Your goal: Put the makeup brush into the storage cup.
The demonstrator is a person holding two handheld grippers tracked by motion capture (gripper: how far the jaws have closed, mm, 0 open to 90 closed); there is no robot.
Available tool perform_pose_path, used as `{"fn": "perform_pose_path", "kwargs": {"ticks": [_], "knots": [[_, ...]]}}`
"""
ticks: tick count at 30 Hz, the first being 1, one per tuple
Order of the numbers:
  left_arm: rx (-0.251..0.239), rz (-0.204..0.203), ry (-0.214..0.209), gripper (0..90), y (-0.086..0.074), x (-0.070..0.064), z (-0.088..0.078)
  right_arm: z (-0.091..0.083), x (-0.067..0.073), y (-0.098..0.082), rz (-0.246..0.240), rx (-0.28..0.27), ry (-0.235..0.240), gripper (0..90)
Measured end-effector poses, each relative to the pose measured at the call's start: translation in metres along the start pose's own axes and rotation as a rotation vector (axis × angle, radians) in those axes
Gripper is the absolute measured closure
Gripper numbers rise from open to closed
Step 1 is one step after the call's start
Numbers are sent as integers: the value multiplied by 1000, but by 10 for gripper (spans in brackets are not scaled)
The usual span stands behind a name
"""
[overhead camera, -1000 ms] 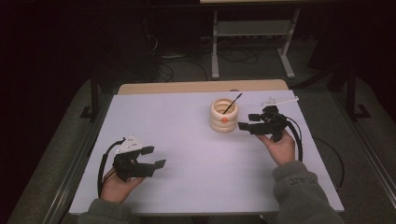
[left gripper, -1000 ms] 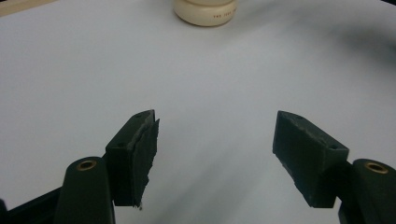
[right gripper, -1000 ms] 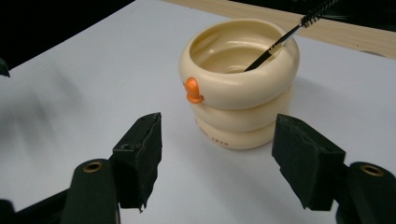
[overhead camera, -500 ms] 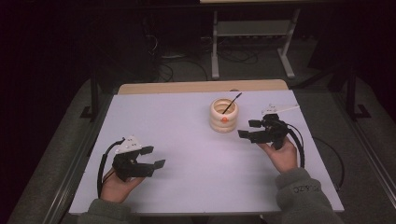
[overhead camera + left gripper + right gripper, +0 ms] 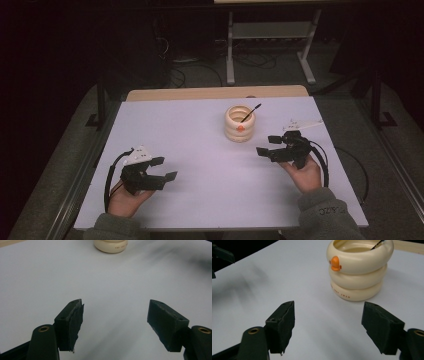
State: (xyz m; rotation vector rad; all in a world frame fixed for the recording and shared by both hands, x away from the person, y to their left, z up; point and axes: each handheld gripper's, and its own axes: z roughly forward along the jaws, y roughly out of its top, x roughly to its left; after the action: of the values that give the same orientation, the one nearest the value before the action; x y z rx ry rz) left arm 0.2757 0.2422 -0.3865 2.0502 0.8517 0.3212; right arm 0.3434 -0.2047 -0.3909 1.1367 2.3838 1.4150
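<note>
The left gripper [image 5: 115, 322] hovers over a white worktop [image 5: 50, 277], fingers [image 5: 71, 323] wide apart. A cream pot [image 5: 111, 245] stands well beyond.

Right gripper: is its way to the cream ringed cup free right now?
Probably yes: the right gripper is open and empty, and bare table lies between it and the cup.

Glossy cream holder [image 5: 359, 270], matt white table [image 5: 200, 150], wooden edge [image 5: 215, 93].

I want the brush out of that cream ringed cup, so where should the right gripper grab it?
Probably the black handle where it sticks out past the cup's rim, leaning up and right. Bring the open right gripper from above, jaws across the thin handle.
</note>
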Motion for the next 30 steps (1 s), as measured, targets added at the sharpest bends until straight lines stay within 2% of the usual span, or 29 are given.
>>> {"fn": "perform_pose_path", "kwargs": {"ticks": [8, 13, 24, 30], "knots": [[0, 2, -4, 279, -1, 0, 1, -3, 2, -8, -12, -16, 2, 245], [3, -2, -10, 279, -2, -1, 2, -6, 3, -14, 5, -12, 4, 234], [-1, 6, -12, 278, -4, -3, 2, -12, 8, -28, 2, -37, 7, 214], [-7, 4, -14, 274, -8, -3, 0, -14, 11, -35, 7, -28, 18, 204]]}}
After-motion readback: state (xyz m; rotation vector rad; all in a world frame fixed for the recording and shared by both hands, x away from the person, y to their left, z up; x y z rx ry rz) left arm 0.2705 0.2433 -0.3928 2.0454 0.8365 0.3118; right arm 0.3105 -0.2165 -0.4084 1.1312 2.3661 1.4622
